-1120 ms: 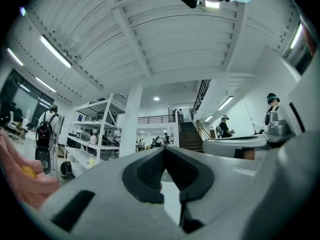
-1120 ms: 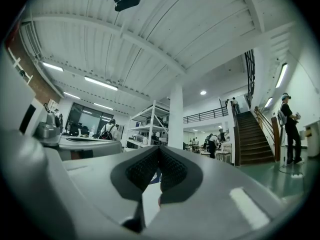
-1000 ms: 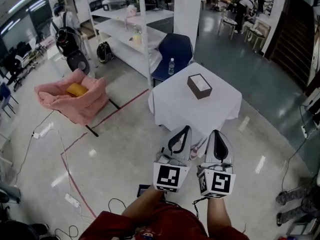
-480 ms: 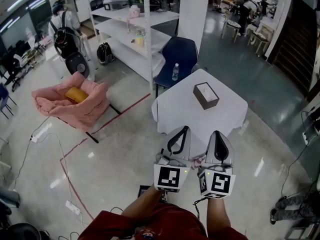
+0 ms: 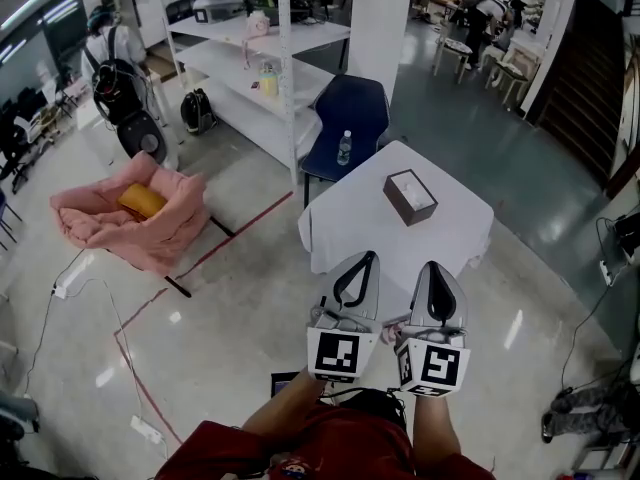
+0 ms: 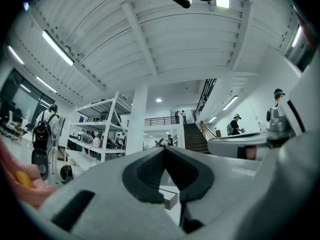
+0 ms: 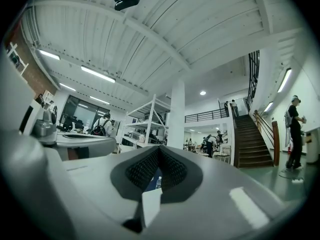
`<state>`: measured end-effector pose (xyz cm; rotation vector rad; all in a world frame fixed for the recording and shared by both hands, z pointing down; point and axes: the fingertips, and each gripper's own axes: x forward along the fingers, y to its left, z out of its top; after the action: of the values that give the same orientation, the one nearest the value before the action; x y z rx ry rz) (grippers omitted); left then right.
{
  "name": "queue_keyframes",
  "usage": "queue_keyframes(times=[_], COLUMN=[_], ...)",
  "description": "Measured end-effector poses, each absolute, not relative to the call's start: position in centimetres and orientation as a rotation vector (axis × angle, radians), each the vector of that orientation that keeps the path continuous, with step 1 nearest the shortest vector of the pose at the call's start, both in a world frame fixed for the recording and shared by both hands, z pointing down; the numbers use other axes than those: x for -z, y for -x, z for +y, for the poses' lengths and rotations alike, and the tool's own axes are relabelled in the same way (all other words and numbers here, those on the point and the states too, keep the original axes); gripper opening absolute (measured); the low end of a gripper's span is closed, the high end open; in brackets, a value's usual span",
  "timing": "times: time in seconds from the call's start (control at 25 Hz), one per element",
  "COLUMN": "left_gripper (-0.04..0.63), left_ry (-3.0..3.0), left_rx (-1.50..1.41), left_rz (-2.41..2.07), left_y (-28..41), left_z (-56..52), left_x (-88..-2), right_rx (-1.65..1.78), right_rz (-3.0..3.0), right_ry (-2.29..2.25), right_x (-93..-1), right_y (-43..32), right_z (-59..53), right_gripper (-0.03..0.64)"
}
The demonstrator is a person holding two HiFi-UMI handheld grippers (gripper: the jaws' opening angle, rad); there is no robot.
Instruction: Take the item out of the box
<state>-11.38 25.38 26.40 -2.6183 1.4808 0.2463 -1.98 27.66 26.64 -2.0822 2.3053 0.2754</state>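
Left claw (image 5: 366,258), right claw (image 5: 438,266): both pinched together, empty. Box (image 5: 410,196): well ahead, on desk (image 5: 350,223); spread jaws before reaching in.

I hold two grippers: one left gripper (image 5: 367,257) and one right gripper (image 5: 433,266). Ahead I count one table (image 5: 350,223), one box (image 5: 410,196), one blue chair (image 5: 352,103) and one water bottle (image 5: 344,147). I also count one pink cushion (image 5: 135,233) and one shelf rack (image 5: 232,63).
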Motion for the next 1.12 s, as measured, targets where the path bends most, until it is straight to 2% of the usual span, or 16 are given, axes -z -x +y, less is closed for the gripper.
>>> queue_keyframes(times=[0.4, 1.12], left_gripper=[0.003, 0.003], left_ry=[2.611, 2.598], left_rx=[-0.277, -0.254], left_rz=[1.475, 1.401], left_y=[10.8, 2.2], left_z=[23.3, 14.9], left_x=[-27.0, -26.4], right_rx=[-0.279, -0.233], right_rz=[2.299, 2.246], right_ry=[2.082, 2.11], right_x=[-27.0, -27.4], right_y=[1.3, -7.5], right_z=[25.3, 16.5], right_gripper=[0.002, 0.002])
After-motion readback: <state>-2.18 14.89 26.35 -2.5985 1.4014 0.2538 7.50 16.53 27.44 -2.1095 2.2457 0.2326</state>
